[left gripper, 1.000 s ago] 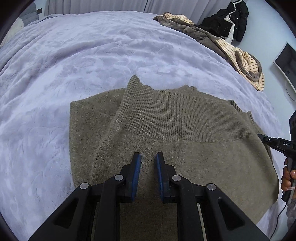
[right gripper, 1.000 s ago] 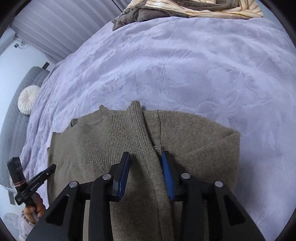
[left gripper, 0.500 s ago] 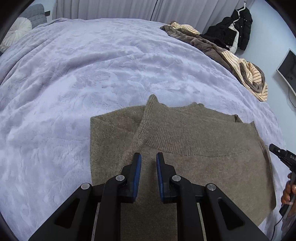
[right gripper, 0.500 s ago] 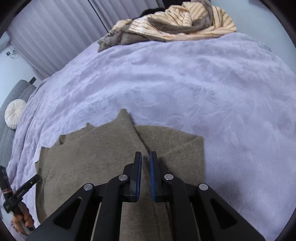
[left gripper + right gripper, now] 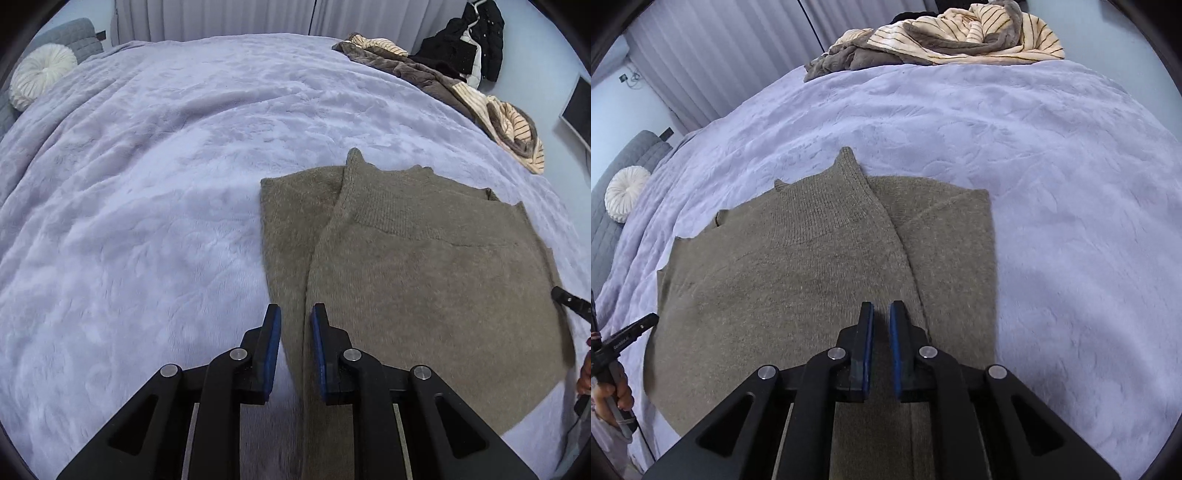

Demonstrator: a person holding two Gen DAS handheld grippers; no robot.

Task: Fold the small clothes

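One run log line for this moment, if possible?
sweater: folded on bed | left tongs: open | right tongs: open

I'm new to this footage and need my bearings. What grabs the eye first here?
An olive-brown knit sweater lies partly folded on the lilac blanket, just ahead of both grippers. A heap of striped and brown clothes sits at the bed's far edge, and a round white cushion at the head.

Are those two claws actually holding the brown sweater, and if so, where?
It cannot be told. The left gripper and right gripper both sit over the sweater's near part, with knit showing in both narrow gaps, but no clear pinch is visible.
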